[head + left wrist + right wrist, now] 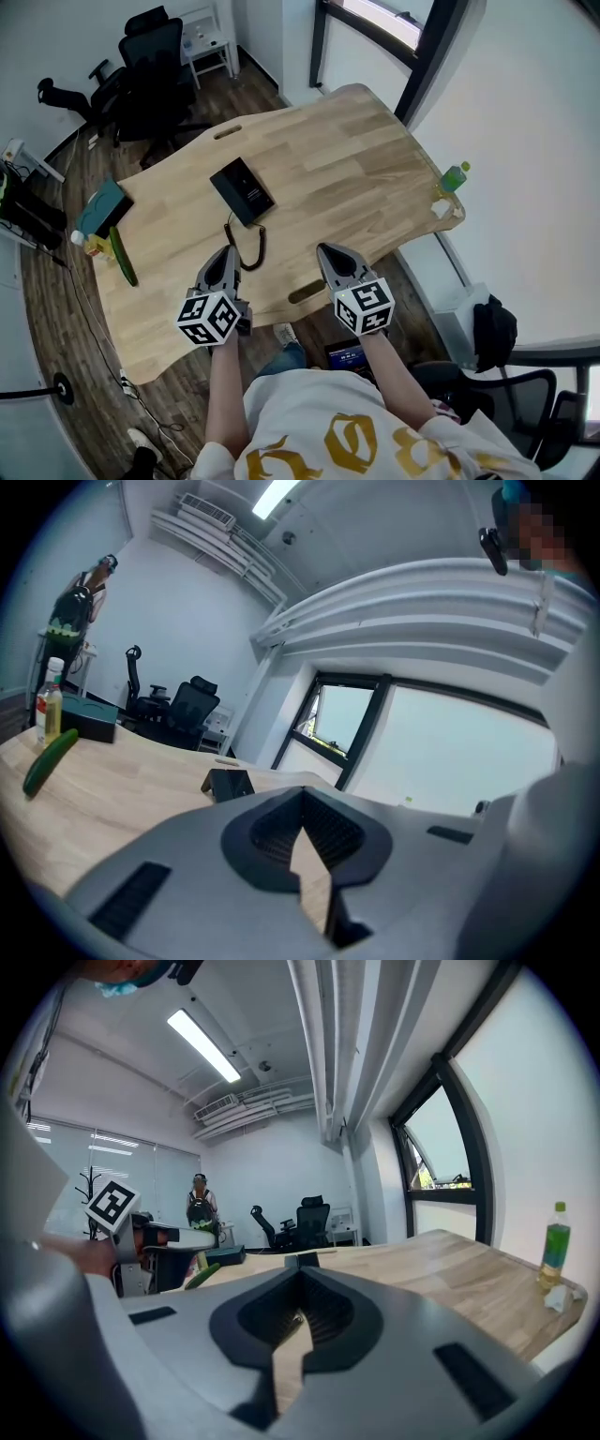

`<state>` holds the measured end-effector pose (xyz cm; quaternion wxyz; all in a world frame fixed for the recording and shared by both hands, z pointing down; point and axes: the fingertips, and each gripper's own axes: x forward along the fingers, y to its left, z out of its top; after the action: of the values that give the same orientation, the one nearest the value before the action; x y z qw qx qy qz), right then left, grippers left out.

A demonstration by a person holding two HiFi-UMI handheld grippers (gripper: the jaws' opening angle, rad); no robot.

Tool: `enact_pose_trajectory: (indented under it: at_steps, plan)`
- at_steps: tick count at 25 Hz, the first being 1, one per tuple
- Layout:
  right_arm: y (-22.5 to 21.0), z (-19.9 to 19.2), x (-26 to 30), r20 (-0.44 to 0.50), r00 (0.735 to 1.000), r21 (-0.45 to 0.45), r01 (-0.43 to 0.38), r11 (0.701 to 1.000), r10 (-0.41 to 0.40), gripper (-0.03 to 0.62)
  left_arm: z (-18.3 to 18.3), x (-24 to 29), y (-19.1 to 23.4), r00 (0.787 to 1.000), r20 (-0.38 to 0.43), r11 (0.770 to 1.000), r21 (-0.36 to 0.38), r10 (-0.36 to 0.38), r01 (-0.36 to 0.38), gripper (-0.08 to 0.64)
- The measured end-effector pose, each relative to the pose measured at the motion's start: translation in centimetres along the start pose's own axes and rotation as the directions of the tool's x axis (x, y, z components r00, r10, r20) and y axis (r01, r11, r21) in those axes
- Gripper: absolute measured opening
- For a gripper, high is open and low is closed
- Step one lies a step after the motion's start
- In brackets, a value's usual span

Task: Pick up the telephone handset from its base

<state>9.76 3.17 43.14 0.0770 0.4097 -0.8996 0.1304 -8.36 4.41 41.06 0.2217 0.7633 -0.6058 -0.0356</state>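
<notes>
Currently: both grippers clenched and empty, short of the telephone.
In the head view, your left gripper (228, 251) and right gripper (326, 249) hover over the near edge of the table (356, 150). The black telephone (242, 190), handset on its base, lies beyond them, its coiled cord (251, 246) just beside the left tip. In the left gripper view, the jaws meet on nothing. In the right gripper view, the jaws are likewise closed and empty.
</notes>
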Motion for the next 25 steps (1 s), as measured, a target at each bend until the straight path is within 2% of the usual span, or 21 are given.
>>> enact_pose_trajectory:
  at_steps: [11,19,25]
  plan:
    - [-2.2,2.0,10.1,-0.04,0.999,-0.024,0.021,0.999,-0.022,0.005,2.8,8.8,6.5,1.0,-0.016,0.999,-0.045,-0.023,0.022,0.006]
    - [-3.0,2.4,12.6,-0.056,0.998,-0.025,0.029,0.999,-0.031,0.005,3.3,10.7,8.6,1.0,-0.021,0.998,-0.067,-0.014,0.012,0.006]
    - [-2.3,2.8,14.6,-0.068,0.998,-0.056,-0.018,0.998,0.014,0.005,4.2,11.2,9.7,1.0,0.004,0.997,-0.08,-0.004,0.004,0.006]
